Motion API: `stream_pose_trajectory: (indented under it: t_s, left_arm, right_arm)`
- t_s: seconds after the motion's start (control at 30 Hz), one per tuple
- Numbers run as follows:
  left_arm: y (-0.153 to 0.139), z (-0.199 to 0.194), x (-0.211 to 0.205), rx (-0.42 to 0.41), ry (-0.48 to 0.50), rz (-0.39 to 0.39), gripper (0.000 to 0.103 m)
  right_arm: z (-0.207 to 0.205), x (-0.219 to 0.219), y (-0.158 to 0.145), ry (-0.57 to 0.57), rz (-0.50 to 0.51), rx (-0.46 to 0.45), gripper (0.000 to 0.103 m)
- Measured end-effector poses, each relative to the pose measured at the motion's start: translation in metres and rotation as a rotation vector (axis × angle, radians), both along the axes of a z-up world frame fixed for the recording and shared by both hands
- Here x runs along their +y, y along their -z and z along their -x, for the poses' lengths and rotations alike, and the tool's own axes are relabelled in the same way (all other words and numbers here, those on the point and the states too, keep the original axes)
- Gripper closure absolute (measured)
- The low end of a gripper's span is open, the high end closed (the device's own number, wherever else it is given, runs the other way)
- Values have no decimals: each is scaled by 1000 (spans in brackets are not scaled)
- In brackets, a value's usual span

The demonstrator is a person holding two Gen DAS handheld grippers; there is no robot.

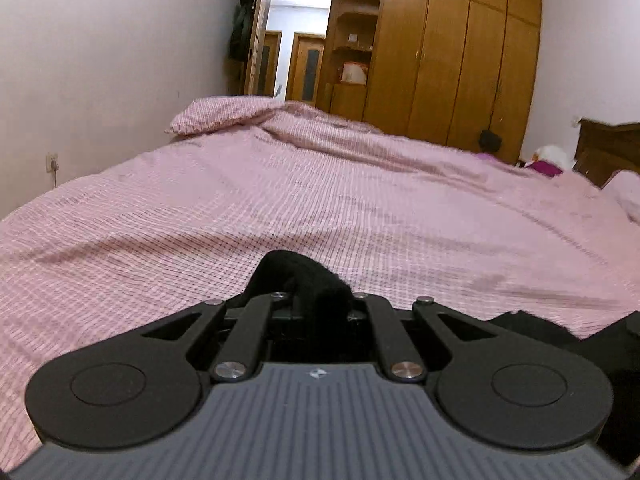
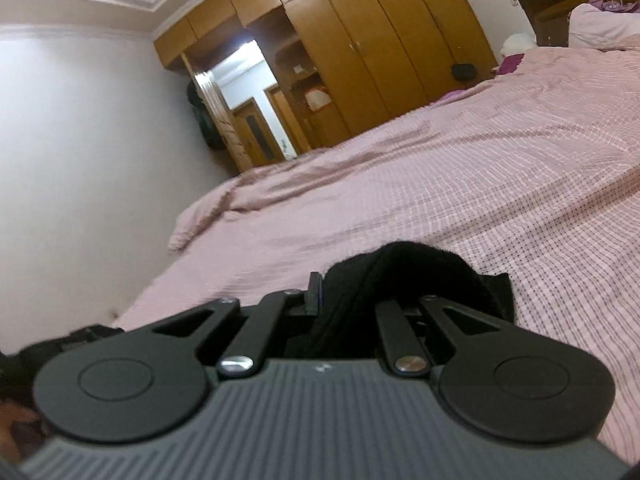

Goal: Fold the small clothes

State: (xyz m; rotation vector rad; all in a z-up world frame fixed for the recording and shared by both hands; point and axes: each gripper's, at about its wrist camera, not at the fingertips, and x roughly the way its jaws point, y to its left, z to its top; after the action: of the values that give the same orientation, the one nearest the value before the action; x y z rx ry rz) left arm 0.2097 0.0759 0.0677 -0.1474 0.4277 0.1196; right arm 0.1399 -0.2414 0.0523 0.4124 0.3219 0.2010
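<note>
A small black garment [image 1: 308,280] is bunched between the jaws of my left gripper [image 1: 316,304], which is shut on it just above the pink checked bedspread [image 1: 320,200]. More black cloth [image 1: 532,328] trails off to the right. In the right wrist view, my right gripper [image 2: 352,300] is shut on a thick fold of the same black garment [image 2: 412,268], held tilted over the bedspread [image 2: 440,184]. The fingertips of both grippers are hidden by the cloth.
A wooden wardrobe [image 1: 448,52] stands beyond the bed, with an open doorway [image 1: 296,40] to its left. A white wall [image 1: 100,72] runs along the bed's left side. A pillow and dark headboard [image 2: 580,4] lie at the right. A folded-back duvet corner [image 1: 216,116] lies far left.
</note>
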Motion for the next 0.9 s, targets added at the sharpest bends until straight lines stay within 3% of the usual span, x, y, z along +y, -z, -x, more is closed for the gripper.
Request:
stream_pose_trajectory:
  t_s: [0.23,0.37,0.5,0.7,0.8,0.87,0.9]
  left_arm:
    - [56,-60,4,146,-30,-40,95]
    - [90,-78,15,209,-37,13,94]
    - [96,-79,10,190,-32,-23,93]
    - [78,-71,6,182,21,-62,88]
    - [62,-62,9,191,71,-73,81]
    - [54,-54,11,191,101,-72,77]
    - [50,-50,13,192,116,-66,73]
  right_arm:
    - [-52,-1,43,22,10,127,94]
    - [-75,-11,74,10,-23,200,94]
    - [-76,-24,93,-6,-133,189,95]
    - [-76,-26,81,-31,-139,223,91]
    - [-70,-28,66,-40,-131,220,82]
    - [-62,-28,56,-29,-92,196,59]
    - [-58,-29,52,-26,-75,186,53]
